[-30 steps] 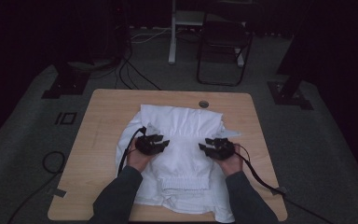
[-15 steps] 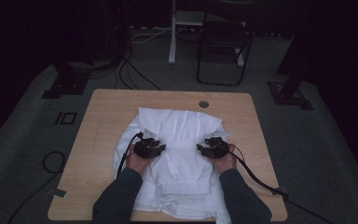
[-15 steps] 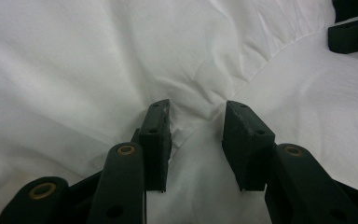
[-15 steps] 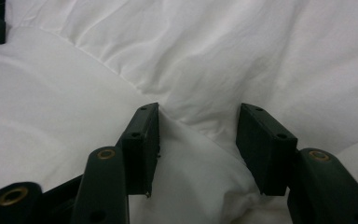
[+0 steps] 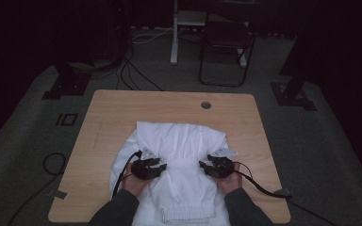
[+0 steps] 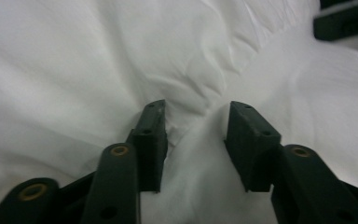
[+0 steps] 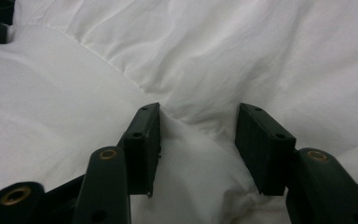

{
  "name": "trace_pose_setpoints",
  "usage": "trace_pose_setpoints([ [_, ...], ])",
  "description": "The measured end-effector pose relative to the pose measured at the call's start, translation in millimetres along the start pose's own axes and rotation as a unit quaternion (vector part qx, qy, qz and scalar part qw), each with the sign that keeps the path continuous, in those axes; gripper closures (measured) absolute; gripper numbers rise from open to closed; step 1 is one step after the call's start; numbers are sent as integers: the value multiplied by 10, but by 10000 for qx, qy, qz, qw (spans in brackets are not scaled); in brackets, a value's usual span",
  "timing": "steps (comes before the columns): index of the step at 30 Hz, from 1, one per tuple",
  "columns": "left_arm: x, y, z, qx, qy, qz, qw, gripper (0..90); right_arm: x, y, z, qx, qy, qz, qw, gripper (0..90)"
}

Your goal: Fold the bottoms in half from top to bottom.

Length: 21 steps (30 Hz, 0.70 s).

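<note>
A white garment [image 5: 181, 141] lies rumpled on the wooden table [image 5: 122, 108], with its ribbed hem [image 5: 188, 214] at the near edge. My left gripper [image 5: 159, 167] rests on the garment's left side and points inward. In the left gripper view it [image 6: 196, 112] is open, with a raised fold of white cloth [image 6: 191, 140] between the jaws. My right gripper [image 5: 203, 165] rests on the right side, facing the left one. In the right gripper view it [image 7: 199, 112] is also open, astride a ridge of cloth [image 7: 191, 140].
A round cable hole [image 5: 206, 105] sits near the table's far edge. Beyond the table stand a dark folding chair [image 5: 226, 47] and a white post [image 5: 174, 33]. Cables [image 5: 136, 70] run over the grey floor. A black cable [image 5: 259, 186] trails from my right gripper across the near right corner.
Both grippers have moved back toward the near edge of the table. The garment has slid that way with them, leaving more bare wood at the far side.
</note>
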State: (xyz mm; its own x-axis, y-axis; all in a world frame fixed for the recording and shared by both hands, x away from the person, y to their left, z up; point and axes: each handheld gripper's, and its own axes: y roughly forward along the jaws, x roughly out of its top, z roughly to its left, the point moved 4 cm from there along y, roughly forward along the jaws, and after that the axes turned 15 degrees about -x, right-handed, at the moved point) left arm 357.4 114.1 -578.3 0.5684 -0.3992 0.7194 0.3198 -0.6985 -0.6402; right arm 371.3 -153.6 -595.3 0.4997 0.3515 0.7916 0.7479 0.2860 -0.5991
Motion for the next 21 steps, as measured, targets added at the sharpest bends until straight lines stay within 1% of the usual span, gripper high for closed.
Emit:
trace_pose_setpoints([
  [1, 51, -48, 5, 78, 38, 7, 10000, 556, 1, 1, -2, 12, 17, 8, 10000, 495],
  [3, 195, -163, 60, 312, 269, -137, 9991, 528, 2, 3, -5, 25, 34, 2, 10000, 496],
  [5, 383, -275, 196, 588, 324, -360, 9971, 493, 2, 3, -5, 20, 30, 1, 10000, 496],
  [6, 383, -275, 196, 588, 324, -360, 9971, 470, 2, 3, -5, 20, 30, 1, 10000, 496],
  [7, 575, -340, 415, 841, 206, -605, 9944, 444, 2, 3, -5, 19, 30, 0, 10000, 496],
  [9, 730, -333, 684, 1175, 0, -730, 9904, 380, 2, 3, -3, 20, 39, 1, 10000, 496],
  [10, 785, -305, 821, 1298, -135, -749, 9886, 362, 2, 3, -3, 20, 40, 2, 10000, 496],
  [11, 819, -260, 954, 1343, -289, -741, 9877, 347, 2, 3, -3, 19, 45, 3, 10000, 496],
  [12, 819, -260, 954, 1343, -289, -741, 9877, 328, 2, 3, -3, 22, 44, 5, 10000, 496],
  [13, 813, -129, 1217, 1496, -609, -498, 9856, 307, 2, 3, -4, 22, 40, 4, 10000, 496],
  [14, 782, -73, 1329, 1562, -771, -424, 9838, 304, 2, 3, -4, 21, 39, 4, 10000, 496],
  [15, 747, -37, 1418, 1561, -945, -425, 9823, 285, 2, 3, -4, 21, 41, 3, 10000, 497],
  [16, 716, -11, 1478, 1497, -1123, -470, 9812, 278, 2, 3, -4, 22, 41, 3, 10000, 497],
  [17, 686, 15, 1515, 1446, -1195, -434, 9813, 272, 2, 3, -4, 23, 42, 3, 10000, 497],
  [18, 686, 15, 1515, 1446, -1195, -434, 9813, 258, 2, 3, -4, 23, 42, 4, 10000, 497],
  [19, 643, 47, 1540, 1440, -1155, -352, 9822, 252, 2, 3, -4, 23, 41, 3, 10000, 497],
  [21, 616, 48, 1547, 1394, -1142, -390, 9829, 251, 2, 3, -4, 23, 41, 4, 10000, 497],
])
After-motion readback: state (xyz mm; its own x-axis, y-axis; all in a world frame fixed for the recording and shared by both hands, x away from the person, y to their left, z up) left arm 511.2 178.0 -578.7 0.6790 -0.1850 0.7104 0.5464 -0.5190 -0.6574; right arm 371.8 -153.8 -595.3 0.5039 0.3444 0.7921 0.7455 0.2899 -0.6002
